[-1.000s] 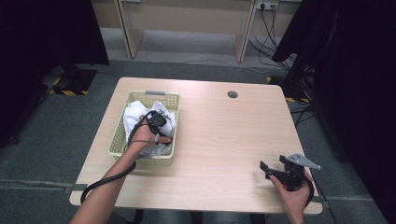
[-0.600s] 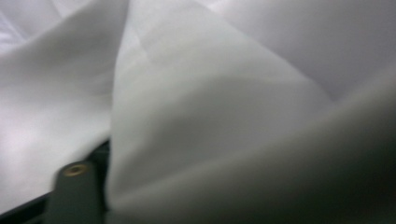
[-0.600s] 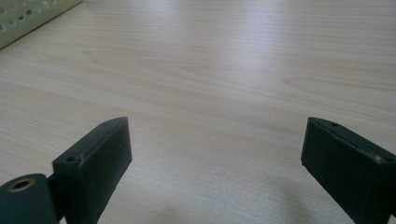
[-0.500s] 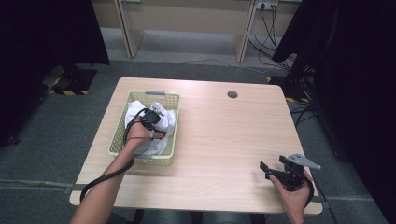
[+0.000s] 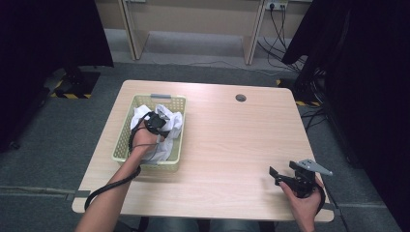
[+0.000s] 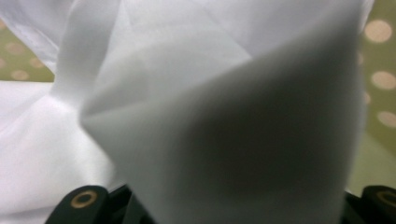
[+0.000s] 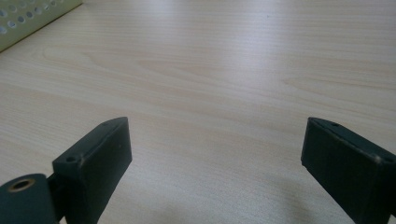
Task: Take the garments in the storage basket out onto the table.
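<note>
A white cloth (image 5: pixel 172 123) lies crumpled in a pale green perforated basket (image 5: pixel 121 145) on the left of the table. My left gripper (image 5: pixel 155 121) reaches down into the basket on top of the cloth. Its jaws have just been closing, and a raised fold of the cloth (image 6: pixel 210 116) stands bunched between them, hiding the pads. My right gripper (image 5: pixel 274 176) rests near the table's front right corner. In the right gripper view the right gripper (image 7: pixel 215 154) is open over bare wood, nothing between its fingers.
The light wooden table (image 5: pixel 232 140) has a round cable hole (image 5: pixel 240 97) at the back. A corner of the basket (image 7: pixel 28 18) shows far off in the right gripper view. Dark curtains hang at both sides, and cables lie on the floor behind.
The left hand has shifted slightly inside the basket and the cloth has gathered up around its gripper. The right hand and gripper have stayed put.
</note>
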`<state>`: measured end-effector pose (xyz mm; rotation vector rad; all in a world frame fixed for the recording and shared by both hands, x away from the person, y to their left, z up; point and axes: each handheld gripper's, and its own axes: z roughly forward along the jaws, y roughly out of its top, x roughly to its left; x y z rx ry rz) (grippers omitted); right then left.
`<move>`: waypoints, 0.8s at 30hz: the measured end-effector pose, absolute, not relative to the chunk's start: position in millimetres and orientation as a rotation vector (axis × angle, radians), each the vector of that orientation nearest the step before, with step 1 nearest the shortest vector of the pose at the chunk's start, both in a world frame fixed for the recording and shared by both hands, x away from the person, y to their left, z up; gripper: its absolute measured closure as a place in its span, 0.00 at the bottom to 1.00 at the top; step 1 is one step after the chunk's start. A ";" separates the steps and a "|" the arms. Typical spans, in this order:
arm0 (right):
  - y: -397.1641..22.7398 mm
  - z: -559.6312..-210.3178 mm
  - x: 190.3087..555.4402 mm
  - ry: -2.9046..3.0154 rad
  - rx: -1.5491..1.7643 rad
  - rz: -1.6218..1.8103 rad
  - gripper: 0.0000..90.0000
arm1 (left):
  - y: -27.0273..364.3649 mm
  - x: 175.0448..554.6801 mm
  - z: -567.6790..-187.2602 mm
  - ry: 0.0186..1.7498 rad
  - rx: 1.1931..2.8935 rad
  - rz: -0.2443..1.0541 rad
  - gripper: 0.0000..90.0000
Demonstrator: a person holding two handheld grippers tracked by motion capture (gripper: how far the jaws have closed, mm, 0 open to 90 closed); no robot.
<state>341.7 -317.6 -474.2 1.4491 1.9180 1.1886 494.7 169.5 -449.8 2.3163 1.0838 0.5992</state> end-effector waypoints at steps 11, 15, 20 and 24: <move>-317.9 -474.2 341.7 1.917 1.451 1.191 0.10 | 170.3 485.3 -442.6 1.054 2.212 0.676 0.82; -317.5 -474.1 341.7 1.917 1.449 1.188 0.10 | 169.8 481.7 -440.1 1.043 2.185 0.684 0.82; -317.4 -474.2 341.5 1.916 1.447 1.189 0.10 | 170.2 477.0 -434.8 1.038 2.131 0.709 0.83; -317.4 -474.2 341.5 1.916 1.447 1.188 0.10 | 170.6 473.6 -429.7 1.036 2.084 0.724 0.83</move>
